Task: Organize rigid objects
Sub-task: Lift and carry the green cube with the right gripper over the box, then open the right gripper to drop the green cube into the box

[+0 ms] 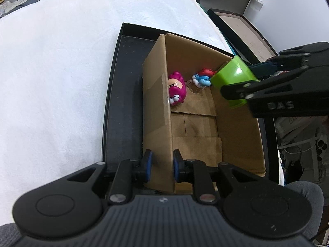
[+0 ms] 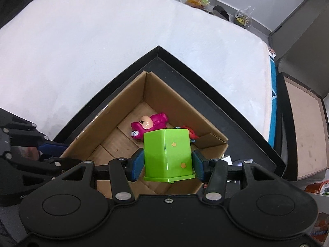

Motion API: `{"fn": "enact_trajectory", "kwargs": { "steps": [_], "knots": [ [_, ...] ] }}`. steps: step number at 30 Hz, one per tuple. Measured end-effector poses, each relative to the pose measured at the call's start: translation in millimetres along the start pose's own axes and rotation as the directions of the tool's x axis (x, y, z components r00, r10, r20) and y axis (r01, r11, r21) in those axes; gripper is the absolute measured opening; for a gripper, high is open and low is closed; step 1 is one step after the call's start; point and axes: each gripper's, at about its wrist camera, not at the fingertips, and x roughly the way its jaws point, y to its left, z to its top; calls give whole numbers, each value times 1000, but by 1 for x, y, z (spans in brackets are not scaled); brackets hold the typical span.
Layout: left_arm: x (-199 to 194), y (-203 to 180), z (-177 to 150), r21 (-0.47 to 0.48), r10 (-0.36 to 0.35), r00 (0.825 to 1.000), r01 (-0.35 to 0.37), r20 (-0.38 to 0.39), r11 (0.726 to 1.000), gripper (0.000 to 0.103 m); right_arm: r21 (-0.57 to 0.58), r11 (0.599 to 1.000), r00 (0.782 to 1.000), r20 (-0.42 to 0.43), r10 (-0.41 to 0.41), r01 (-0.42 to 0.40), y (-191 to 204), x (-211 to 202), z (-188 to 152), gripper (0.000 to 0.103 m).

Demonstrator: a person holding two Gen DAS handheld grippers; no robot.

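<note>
1. My left tongs [image 1: 161,167] straddled the near left wall of the cardboard box [image 1: 157,111], one pad outside and one inside; I judged this was to steady the box, though I could not tell whether the pads were truly pressed onto the wall
2. My right tongs [image 2: 168,164] pinched the green container [image 2: 167,154] by its two opposite side faces, pads flat against them, which kept it from twisting
3. The container hung above the box opening, at the right of the left wrist frame and low centre of the right wrist frame, not yet resting on the box floor
4. Its long axis ran away from my right tongs, flanged rim nearest me, closed end pointing down toward the far corner
5. The pink toy [image 1: 176,90] and the blue and red figure [image 1: 202,78] lay in that far corner, just beyond the container
6. The box sat in a black tray [image 1: 121,94] on the white-covered bench [image 1: 61,72]
</note>
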Motion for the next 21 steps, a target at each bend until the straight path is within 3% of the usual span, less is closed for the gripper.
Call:
{"fn": "enact_trajectory", "kwargs": {
  "steps": [7,13,21],
  "knots": [
    [0,0,0,0,1,1000,-1,0,1000,20,-4,1000,998,-52,-27,27,4,24,-2,50],
    [0,-2,0,4,5,1000,-5,-3,1000,20,-37,994,991,-85,-103,100,11,36,-5,50],
    [1,-2,1,5,8,1000,-8,-2,1000,19,9,997,996,-49,-76,77,-3,16,-11,53]
  ]
}}
